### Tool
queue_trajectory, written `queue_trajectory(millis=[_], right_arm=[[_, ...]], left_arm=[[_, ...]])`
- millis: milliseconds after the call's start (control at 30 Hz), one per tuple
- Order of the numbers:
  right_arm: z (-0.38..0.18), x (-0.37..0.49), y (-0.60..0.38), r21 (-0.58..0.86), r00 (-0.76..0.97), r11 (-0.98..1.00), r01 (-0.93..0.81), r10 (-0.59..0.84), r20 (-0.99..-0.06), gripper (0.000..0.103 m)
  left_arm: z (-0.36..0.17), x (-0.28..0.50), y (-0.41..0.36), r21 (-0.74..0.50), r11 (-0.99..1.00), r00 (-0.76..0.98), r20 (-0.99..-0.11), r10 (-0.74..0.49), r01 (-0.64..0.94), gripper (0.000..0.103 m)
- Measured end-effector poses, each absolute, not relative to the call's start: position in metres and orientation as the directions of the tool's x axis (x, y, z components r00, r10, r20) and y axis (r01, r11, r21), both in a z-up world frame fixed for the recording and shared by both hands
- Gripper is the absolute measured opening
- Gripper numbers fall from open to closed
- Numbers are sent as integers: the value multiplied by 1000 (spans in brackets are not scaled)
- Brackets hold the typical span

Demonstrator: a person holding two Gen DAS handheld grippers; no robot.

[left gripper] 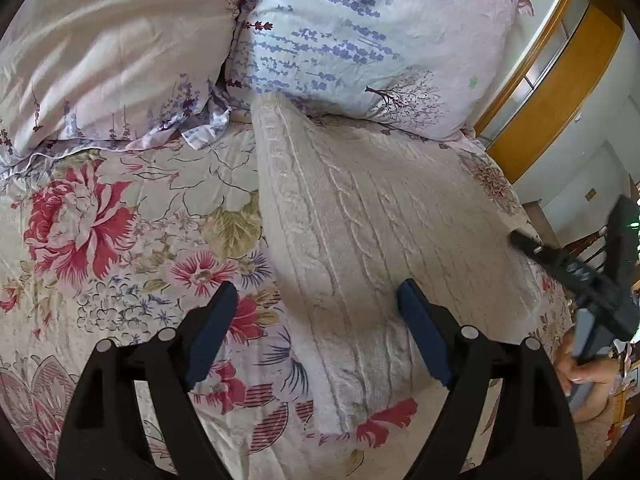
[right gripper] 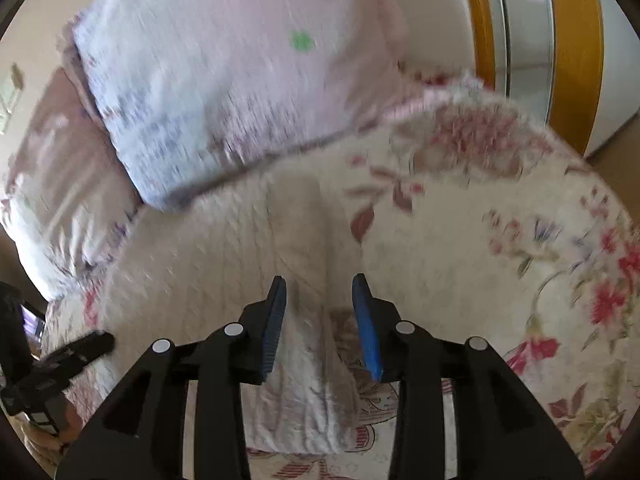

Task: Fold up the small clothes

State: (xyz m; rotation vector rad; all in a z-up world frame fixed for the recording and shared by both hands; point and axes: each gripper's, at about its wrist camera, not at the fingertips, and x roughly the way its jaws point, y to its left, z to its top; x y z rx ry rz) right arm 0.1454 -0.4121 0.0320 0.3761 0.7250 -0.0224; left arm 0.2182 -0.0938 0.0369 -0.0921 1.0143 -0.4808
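**Grippers open over folded knit**

Left black two-finger gripper [left gripper: 318, 308] angled steeply down, jaws spread wide, nothing between the pads; one blue-padded finger [left gripper: 212, 332] over the floral bedspread [left gripper: 120, 240], the other over the knit. Right black two-finger gripper [right gripper: 320, 312] tilted down too, jaws partly apart, straddling the near edge of the garment without pressing it. Bare hand [left gripper: 588, 376] wrapped round the right gripper's handle at the left view's edge.

Cream cable-knit sweater [left gripper: 360, 220] lying flat on the bed, folded into a long band, far end touching the lavender-printed pillow [left gripper: 360, 40]. Raised rope-like ribs, soft and thick, one side edge doubled over. Quilted cotton bedspread with red and pink blooms beneath; second, plain pinkish satin-sheened pillow [left gripper: 100, 60] beside the first. Right view blurred.
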Motion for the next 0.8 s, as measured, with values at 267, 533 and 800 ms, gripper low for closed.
queue_trajectory(millis=[267,533,800], right_arm=[[34,156,-371,255,731,967,16,163,-663,38],[6,167,-377,264,675,964,25,178,-716,43],[19,167,-432,601,676,795,84,398,-621,67]], left_arm=[[34,218,-96,-303,891,422,-797,-432,338,85],[27,227,-93,-392,864,364,-791,-492,316,88],[29,246,-71,-516,823,324,-757,-568,237,88]])
